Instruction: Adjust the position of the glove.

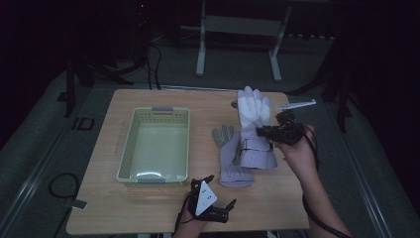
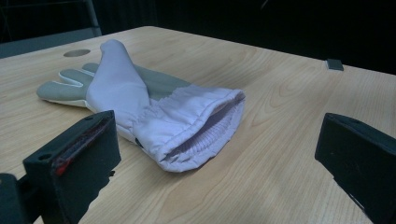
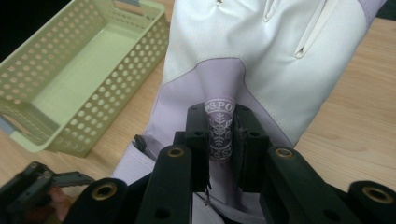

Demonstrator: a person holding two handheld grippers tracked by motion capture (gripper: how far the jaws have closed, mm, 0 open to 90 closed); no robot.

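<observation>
Right now, right claw (image 3: 219,135): clamped on a fold of the white glove (image 1: 253,113), lifted over the counter (image 1: 148,203).
Left claw (image 2: 215,158): jaws wide apart, holding nothing.
Second glove (image 2: 140,107): flat, fingertips partly hidden.
Logo: cut off between jaws.

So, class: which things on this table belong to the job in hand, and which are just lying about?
In the job:
- upper glove, pinched by the right gripper
- lower glove
- basket

Lying about:
- left gripper, open and idle
- small grey piece near the table edge
</observation>
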